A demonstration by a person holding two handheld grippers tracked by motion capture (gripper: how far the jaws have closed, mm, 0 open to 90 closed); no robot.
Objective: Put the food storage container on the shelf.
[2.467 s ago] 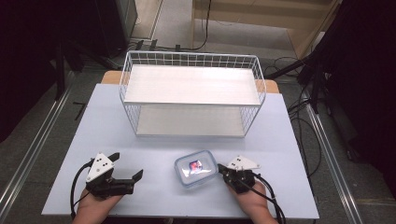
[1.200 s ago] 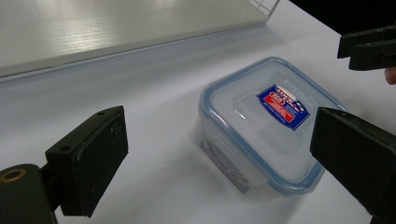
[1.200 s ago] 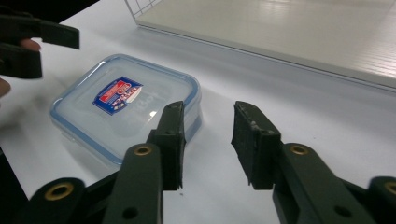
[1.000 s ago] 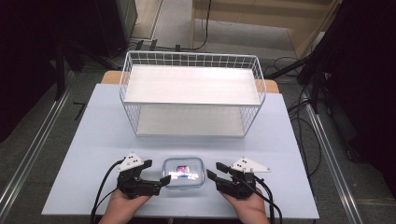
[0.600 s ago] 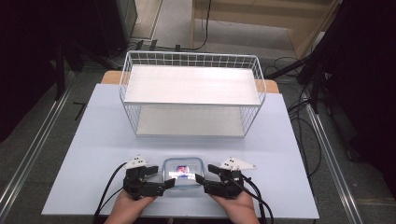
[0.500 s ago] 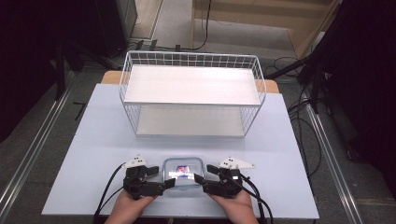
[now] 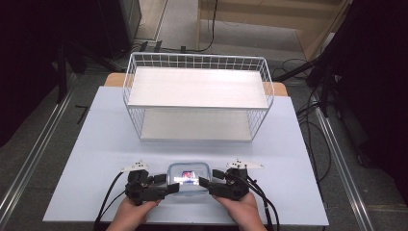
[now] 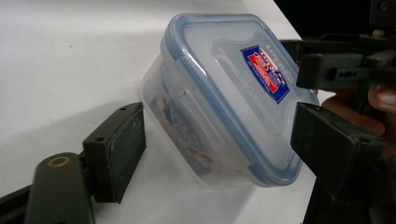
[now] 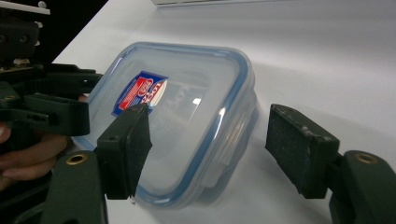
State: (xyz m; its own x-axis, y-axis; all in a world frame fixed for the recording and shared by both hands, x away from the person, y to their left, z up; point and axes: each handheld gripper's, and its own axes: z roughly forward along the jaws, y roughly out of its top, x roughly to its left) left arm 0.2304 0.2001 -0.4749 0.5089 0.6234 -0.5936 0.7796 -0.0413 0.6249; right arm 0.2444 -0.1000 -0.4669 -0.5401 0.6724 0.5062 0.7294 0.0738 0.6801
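A clear plastic container (image 7: 187, 175) with a blue-rimmed lid and a red and blue label lies flat near the table's front edge. My left gripper (image 7: 169, 185) is at its left end and my right gripper (image 7: 208, 180) at its right end. In the left gripper view the container (image 8: 224, 93) sits between the jaws of the left gripper (image 8: 224, 140), which have just been closing; the left pad (image 8: 119, 149) stands clear of the wall. The right gripper (image 9: 212, 147) straddles a corner of the container (image 9: 187, 107); its jaws have just been opening, and the right pad (image 9: 296, 149) is off the wall.
A white wire basket (image 7: 195, 57) with two pale wooden shelves stands at the back middle of the light blue table (image 7: 96, 144). Cables trail from both grippers over the front edge. Dark floor and metal rails flank the table.
Both hands have come inward to the container's ends. The left gripper came from the far left. The container sits slightly further left than at first.
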